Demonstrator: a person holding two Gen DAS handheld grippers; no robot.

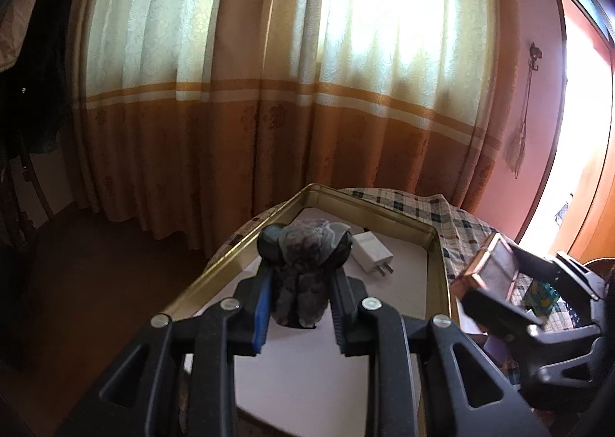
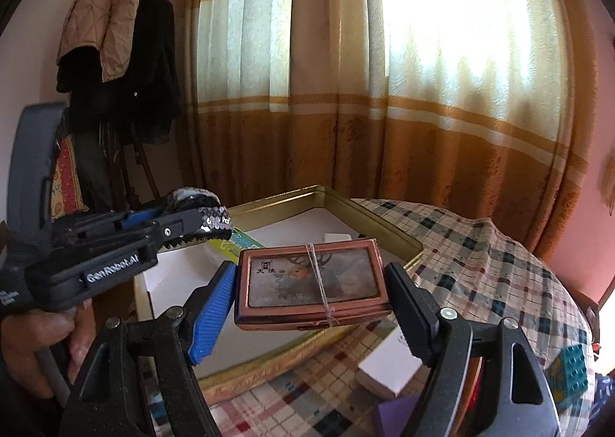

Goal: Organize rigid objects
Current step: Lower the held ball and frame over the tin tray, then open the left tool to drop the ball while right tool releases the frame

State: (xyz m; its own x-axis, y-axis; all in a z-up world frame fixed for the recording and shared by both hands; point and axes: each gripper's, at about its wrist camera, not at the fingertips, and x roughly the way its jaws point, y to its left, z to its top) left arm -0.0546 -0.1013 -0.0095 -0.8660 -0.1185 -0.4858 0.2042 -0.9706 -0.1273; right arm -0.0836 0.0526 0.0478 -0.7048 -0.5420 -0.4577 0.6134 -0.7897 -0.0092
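Left gripper (image 1: 298, 283) clamped on sequined dark object (image 1: 303, 256), right gripper (image 2: 311, 302) on rubber-banded copper case (image 2: 311, 283), both over gold tin (image 1: 438, 244); risk: case slipping, grippers colliding.

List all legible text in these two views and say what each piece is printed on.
"GenRobot.AI": on the side of the left gripper, seen from the right wrist view.
Two dark characters on the lid of the copper case held in the right gripper: too blurred to read reliably.
Nothing else is legible.
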